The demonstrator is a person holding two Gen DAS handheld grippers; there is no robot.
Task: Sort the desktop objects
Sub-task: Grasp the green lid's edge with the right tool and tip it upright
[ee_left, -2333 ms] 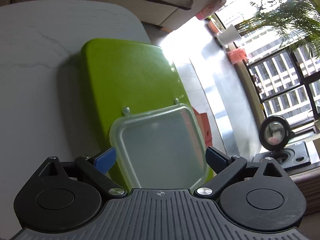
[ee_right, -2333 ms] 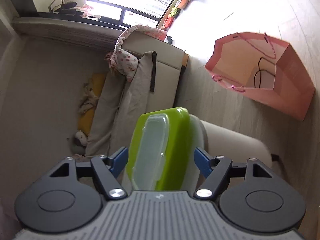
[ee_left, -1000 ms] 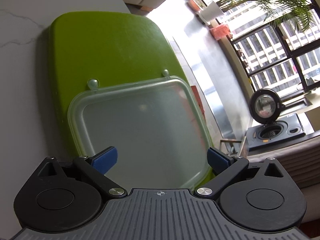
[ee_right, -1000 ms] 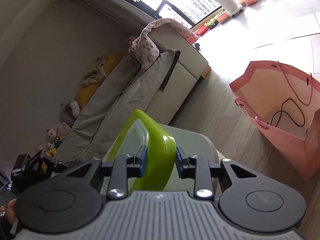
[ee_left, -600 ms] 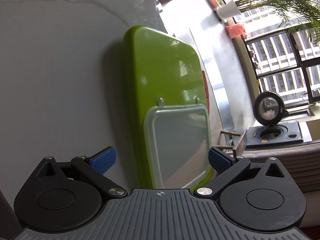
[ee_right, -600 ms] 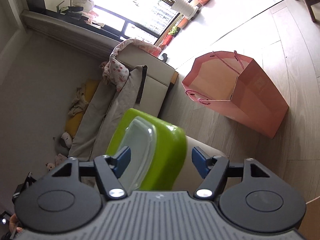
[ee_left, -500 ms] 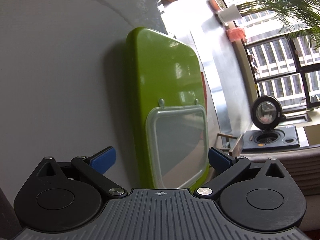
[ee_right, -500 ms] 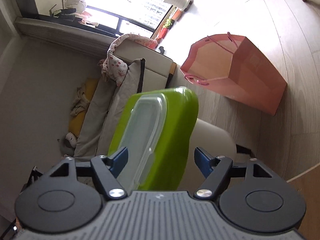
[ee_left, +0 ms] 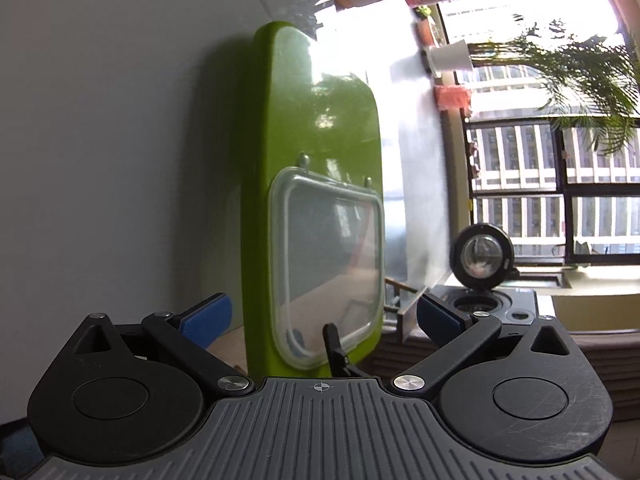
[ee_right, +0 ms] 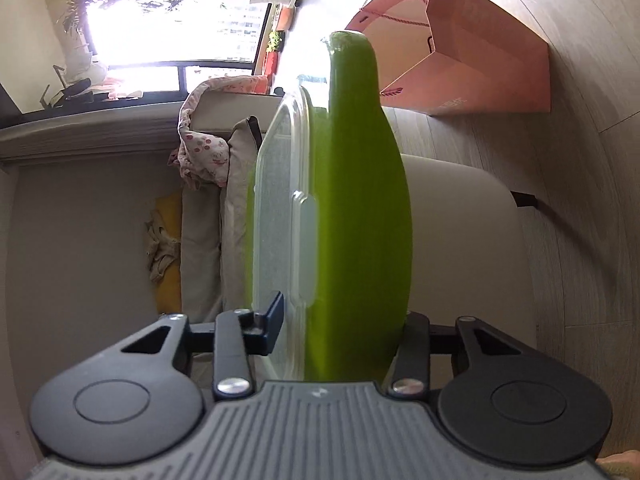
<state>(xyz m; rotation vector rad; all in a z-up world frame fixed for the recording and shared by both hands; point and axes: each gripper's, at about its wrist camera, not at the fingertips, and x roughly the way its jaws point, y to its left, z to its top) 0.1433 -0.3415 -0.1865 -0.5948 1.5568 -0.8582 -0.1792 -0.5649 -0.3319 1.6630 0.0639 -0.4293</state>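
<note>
A green board (ee_left: pixel 316 152) lies on the white table (ee_left: pixel 120 120) with a clear plastic lid (ee_left: pixel 328 256) on its near end. My left gripper (ee_left: pixel 320 314) is open, its blue pads either side of the board's near end. In the right wrist view the green board (ee_right: pixel 360 208) and clear lid (ee_right: pixel 284 208) appear edge on, stacked together. My right gripper (ee_right: pixel 340 320) is shut on both, one finger (ee_right: pixel 272 320) on the lid and the other behind the board. That finger also shows against the lid in the left wrist view (ee_left: pixel 334 348).
A pink paper bag (ee_right: pixel 472 52) stands on the wooden floor beyond the table. A sofa with cloths (ee_right: pixel 208 152) lies beyond the board. A window with a palm plant (ee_left: pixel 580 72) and a black round appliance (ee_left: pixel 482 252) are to the right.
My right gripper closed from open onto the stacked lid and board. The left view swung so the board now looks narrower, and the right finger appeared on the lid.
</note>
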